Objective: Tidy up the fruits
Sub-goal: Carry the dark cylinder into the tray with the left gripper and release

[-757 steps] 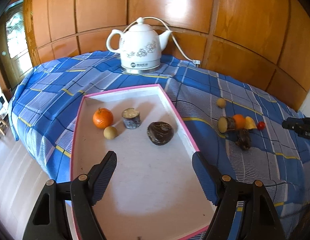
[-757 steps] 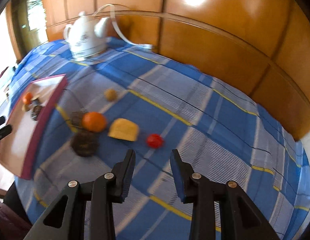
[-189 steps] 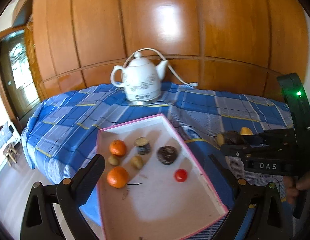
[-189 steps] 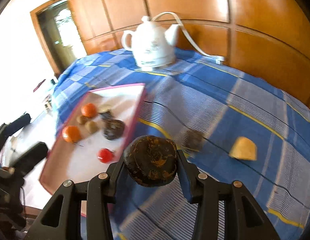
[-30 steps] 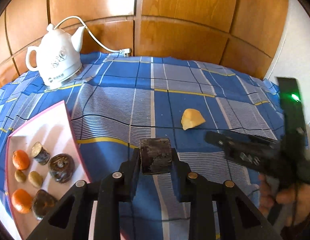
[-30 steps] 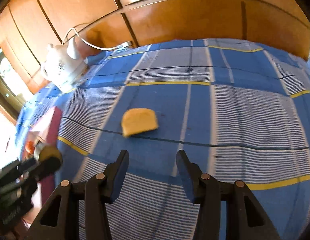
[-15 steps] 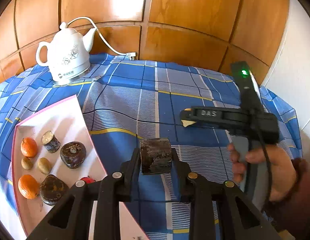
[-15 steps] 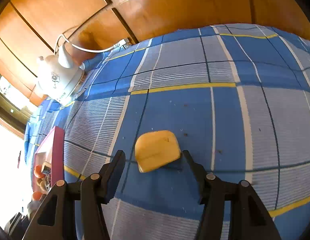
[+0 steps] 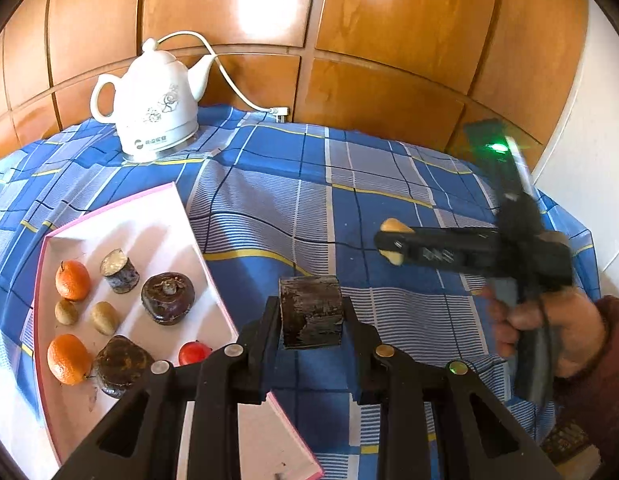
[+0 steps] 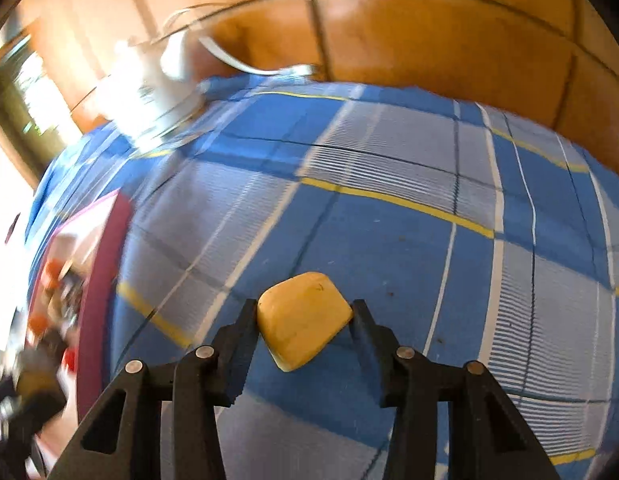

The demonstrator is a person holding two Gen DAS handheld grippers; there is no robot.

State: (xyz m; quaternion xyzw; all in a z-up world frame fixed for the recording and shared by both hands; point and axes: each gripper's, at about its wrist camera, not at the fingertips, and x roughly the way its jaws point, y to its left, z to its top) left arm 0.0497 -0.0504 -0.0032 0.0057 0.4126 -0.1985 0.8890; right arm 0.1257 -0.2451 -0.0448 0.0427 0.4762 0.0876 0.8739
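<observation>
My left gripper (image 9: 310,306) is shut on a dark brown cylindrical chunk (image 9: 311,316), held above the blue checked cloth just right of the pink-rimmed tray (image 9: 149,216). The tray holds two oranges (image 9: 72,280), a dark round fruit (image 9: 167,298), another dark stub (image 9: 119,266), small brown fruits (image 9: 104,317) and a red tomato (image 9: 193,354). My right gripper (image 10: 304,312) is closing its jaws on a yellow fruit piece (image 10: 303,324), and both pads touch its sides. In the left wrist view the right gripper (image 9: 393,240) shows with the yellow piece (image 9: 391,225) at its tip.
A white kettle (image 9: 153,120) with a cord stands at the back of the table against the wooden wall. A person's hand (image 9: 549,328) grips the right tool's handle. The blue checked cloth (image 10: 389,220) covers the table, whose edge drops off at the right.
The right gripper's jaws have come in from wide apart onto the yellow piece, and its view has rolled. The left gripper keeps the dark chunk and has shifted toward the tray.
</observation>
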